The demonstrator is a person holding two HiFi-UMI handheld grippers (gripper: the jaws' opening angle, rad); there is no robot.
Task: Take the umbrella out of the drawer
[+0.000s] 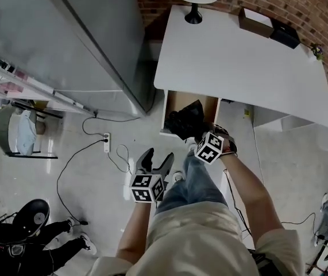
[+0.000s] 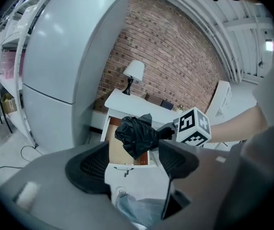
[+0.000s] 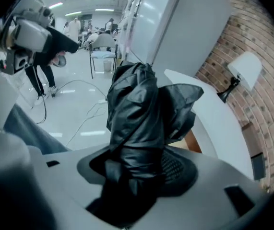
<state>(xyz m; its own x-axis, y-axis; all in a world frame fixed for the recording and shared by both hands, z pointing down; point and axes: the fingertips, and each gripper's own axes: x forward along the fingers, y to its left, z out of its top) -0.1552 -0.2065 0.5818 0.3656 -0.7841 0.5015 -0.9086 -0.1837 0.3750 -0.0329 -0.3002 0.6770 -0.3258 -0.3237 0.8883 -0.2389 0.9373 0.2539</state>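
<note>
The right tongs (image 3: 136, 174) clamp the black umbrella (image 3: 139, 104), its lower end buried between them; the left tongs (image 2: 132, 163) gape wide, empty; drawer (image 1: 178, 99) partly hidden.

No readable text or numbers.

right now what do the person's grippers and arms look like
The left gripper and right gripper match: grey moulded bodies with two dark, mesh-textured pads. Each carries a white cube printed with black square markers. The person wears a pale short-sleeved shirt and blue jeans; the forearms are uncovered.
</note>
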